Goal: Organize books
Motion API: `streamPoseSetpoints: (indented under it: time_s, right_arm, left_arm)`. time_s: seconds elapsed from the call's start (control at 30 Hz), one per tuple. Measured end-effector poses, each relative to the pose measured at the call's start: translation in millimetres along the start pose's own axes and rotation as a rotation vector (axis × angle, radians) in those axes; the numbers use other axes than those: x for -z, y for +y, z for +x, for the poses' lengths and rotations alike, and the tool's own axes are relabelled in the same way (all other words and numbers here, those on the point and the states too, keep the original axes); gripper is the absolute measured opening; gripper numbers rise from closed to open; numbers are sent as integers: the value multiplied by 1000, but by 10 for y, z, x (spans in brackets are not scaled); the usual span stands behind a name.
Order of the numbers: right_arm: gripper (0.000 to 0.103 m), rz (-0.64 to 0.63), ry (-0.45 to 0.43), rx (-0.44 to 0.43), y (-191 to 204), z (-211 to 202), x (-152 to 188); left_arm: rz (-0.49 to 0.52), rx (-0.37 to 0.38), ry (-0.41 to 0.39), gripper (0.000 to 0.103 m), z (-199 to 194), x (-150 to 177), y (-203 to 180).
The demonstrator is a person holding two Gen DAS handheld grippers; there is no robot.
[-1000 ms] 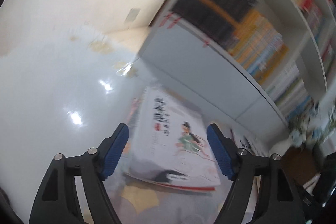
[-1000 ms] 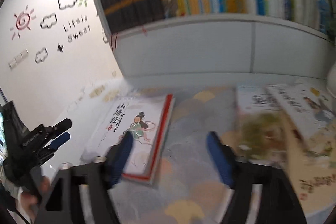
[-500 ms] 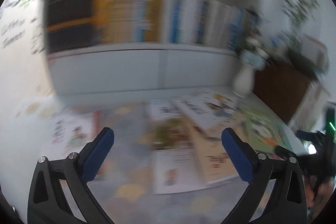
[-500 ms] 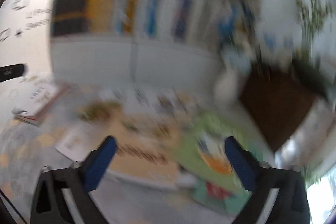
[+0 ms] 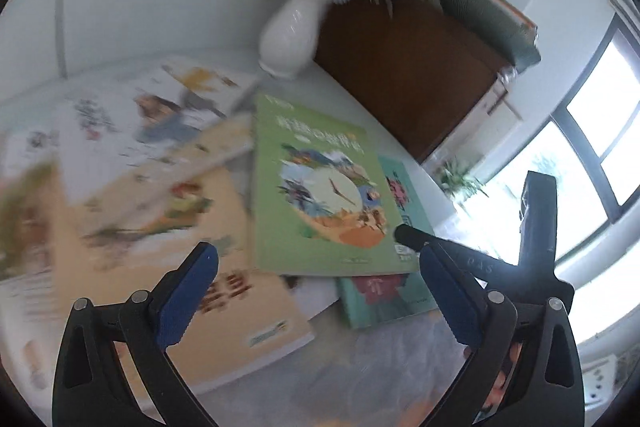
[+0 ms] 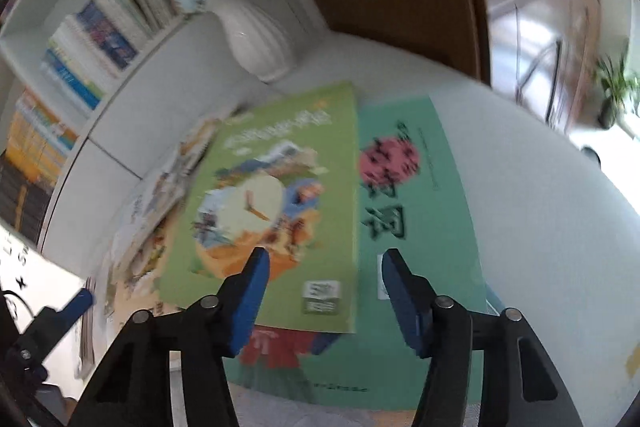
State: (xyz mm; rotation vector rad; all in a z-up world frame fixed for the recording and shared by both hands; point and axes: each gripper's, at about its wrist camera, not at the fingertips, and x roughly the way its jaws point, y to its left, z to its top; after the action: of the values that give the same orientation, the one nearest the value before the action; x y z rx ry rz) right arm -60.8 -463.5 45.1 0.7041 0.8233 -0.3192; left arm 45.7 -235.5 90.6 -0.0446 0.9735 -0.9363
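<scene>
Books lie in a messy pile on our floor. Our right gripper [image 6: 322, 281] has been closing but holds nothing; the left gripper [image 5: 316, 285] gapes wide (empty). A bad pinch may slide the green book [image 6: 272, 203] off the teal book [image 6: 424, 239].

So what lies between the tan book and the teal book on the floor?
The green book, overlapping the tan book and the teal book, clearest in the left wrist view.

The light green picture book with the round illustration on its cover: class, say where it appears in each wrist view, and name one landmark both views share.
Left wrist view: light green picture book lies centre, overlapping a teal book.
Right wrist view: same book lies centre-left, above the gripper's fingers.
Shared landmark: white ceramic vase behind the book.
</scene>
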Motion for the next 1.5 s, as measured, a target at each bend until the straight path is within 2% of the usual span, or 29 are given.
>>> streamPoseSetpoints:
  time_s: [0.1,0.13,0.17,0.2,0.33,0.4,0.43,0.5,0.63,0.73,0.9,1.0,1.07,1.17,1.3,1.5]
  right_arm:
    - [56,-33,-12,15,70,-51,33]
    - [56,-31,-18,17,71,-61,52]
    - [56,-27,-21,21,69,-41,49]
    - [56,-25,-18,28,64,-15,50]
    - [56,-58,-23,72,83,79,28]
    - [55,-68,-20,53,128,116,31]
    - [53,-70,-15,29,145,123,46]
    - [50,-86,-20,36,185,131,64]
    - [47,-62,-16,35,156,124,58]
    - [47,-51,-11,23,141,126,46]
    - [47,-15,-16,-8,60,101,43]
    - [47,-7,-29,14,-8,84,13]
    - [49,-52,-12,22,-3,93,-13]
    - [50,-141,29,17,42,85,-1]
    - [51,-138,75,-59,50,-26,177]
    - [53,-182,106,-119,264,-351,869]
  left_arm:
    - [-13,-35,-11,96,165,-39,-9]
    - [-24,-48,-9,75,213,-44,3]
    - [-39,-64,2,49,270,-71,34]
    - [-57,-70,18,45,295,-67,75]
    - [-87,-39,4,44,371,-65,136]
    - [-90,-35,12,44,421,-85,119]
    - [-86,-58,7,44,427,-89,97]
    - [-73,-127,-8,45,363,-89,64]
    - [-66,-190,-36,53,271,-123,126]
    - [-108,-153,35,50,444,-130,226]
    - [-62,-164,10,36,451,-66,101]
    - [-70,-71,-15,34,319,26,95]
    - [-102,-29,-24,34,240,93,126]
    - [-119,-28,-3,34,153,257,129]
    - [-81,-77,11,34,-101,521,78]
    - [-83,-100,-1,37,-615,899,133]
